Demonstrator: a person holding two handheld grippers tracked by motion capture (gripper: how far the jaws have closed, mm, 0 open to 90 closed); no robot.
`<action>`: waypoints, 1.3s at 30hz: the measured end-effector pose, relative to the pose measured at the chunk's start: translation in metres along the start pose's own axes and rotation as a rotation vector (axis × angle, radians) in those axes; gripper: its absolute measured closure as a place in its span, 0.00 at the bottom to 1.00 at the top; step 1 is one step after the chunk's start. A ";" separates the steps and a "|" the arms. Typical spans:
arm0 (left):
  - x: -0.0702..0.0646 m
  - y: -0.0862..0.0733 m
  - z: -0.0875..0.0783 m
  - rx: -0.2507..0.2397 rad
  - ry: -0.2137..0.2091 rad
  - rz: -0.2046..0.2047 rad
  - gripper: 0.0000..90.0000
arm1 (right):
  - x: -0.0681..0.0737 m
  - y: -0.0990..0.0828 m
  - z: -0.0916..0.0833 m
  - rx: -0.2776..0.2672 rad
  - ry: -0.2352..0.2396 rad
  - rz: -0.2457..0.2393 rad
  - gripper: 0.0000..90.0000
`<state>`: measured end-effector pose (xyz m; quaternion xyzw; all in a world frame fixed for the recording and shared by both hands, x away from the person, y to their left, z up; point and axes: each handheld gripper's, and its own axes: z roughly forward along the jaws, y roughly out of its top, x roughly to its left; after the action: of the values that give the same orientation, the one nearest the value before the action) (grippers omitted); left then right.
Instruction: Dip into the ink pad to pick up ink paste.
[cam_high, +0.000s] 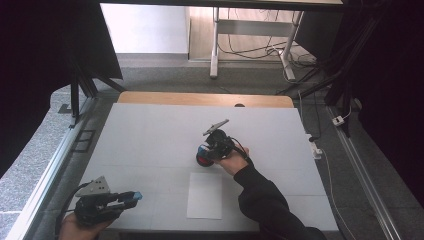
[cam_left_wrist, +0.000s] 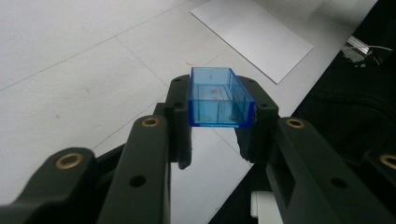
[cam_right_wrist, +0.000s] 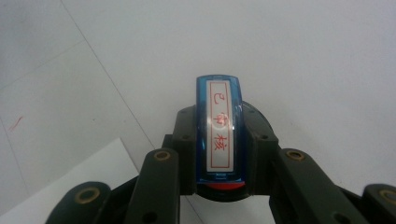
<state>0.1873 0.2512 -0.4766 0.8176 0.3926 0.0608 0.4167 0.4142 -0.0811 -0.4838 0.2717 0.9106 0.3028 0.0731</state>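
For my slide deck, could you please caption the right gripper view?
Right gripper shut on a blue stamp, label up, over the white table.

Black sleeve (cam_high: 265, 200), black brass-screwed jaws.

Lighting: even, diffuse, from overhead; the white worktop (cam_high: 150, 135) reads bright, the room's left and right edges fall into near black. Daylight washes the floor (cam_high: 145, 30) beyond, slightly overexposed. Shadows: soft, short, under each tool and the sleeve (cam_high: 265, 200). Glare: a pale sheen along the curved label of the stamp (cam_right_wrist: 219, 128); the blue clear cap (cam_left_wrist: 219, 95) glows translucent. Focus: high view soft and grainy; gripper views sharp mid-frame, the near black jaws blurred at the bottom edge.
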 end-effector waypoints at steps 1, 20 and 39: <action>0.000 0.000 0.000 0.000 0.000 0.000 0.76 | 0.001 0.000 0.000 0.002 -0.003 -0.004 0.79; 0.001 0.000 0.001 0.002 -0.005 -0.008 0.76 | -0.003 -0.003 0.001 -0.012 0.014 0.038 0.79; 0.002 0.000 0.000 0.001 -0.008 -0.010 0.76 | 0.002 -0.005 0.001 -0.028 -0.015 -0.006 0.78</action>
<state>0.1885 0.2522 -0.4773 0.8161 0.3950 0.0551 0.4182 0.4106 -0.0827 -0.4878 0.2700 0.9065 0.3133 0.0847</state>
